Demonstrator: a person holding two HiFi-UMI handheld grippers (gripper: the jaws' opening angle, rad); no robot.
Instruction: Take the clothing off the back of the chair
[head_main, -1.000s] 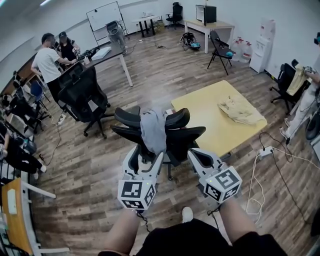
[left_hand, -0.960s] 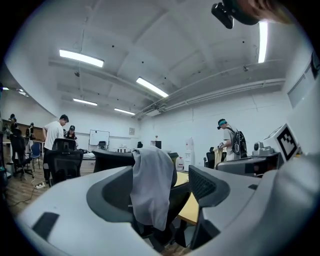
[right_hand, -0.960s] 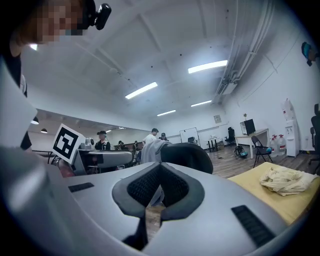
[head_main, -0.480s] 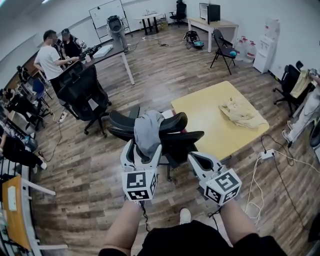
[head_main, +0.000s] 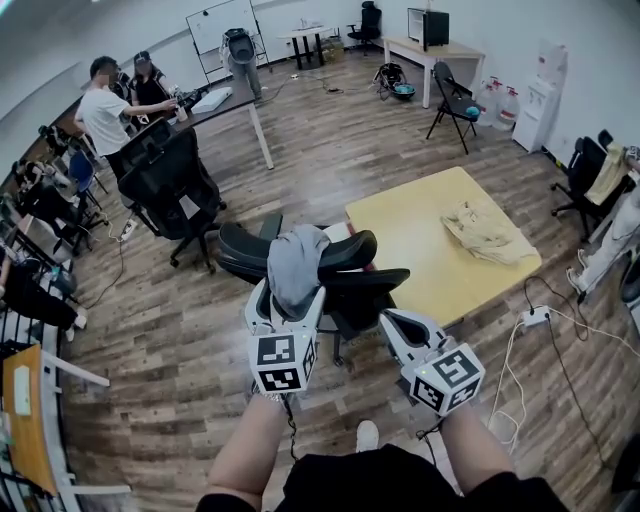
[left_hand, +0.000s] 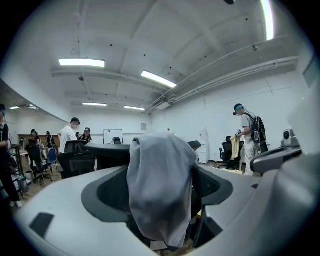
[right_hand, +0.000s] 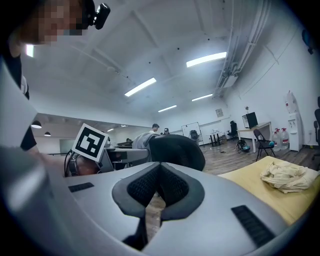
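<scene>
My right gripper is pinched together on nothing, near the chair's right side. My left gripper's jaws have just been opening and stand wide, with the grey garment hanging between them, clear of the pads. A shallow bite might catch only loose folds and slip. The garment is limp and lies draped over the top of the chair back.

Grey clothing: soft matt cloth, creased. Black chair back: matt, plastic-looking. Wood-plank floor: faint sheen. Yellow table: smooth, matt.
</scene>
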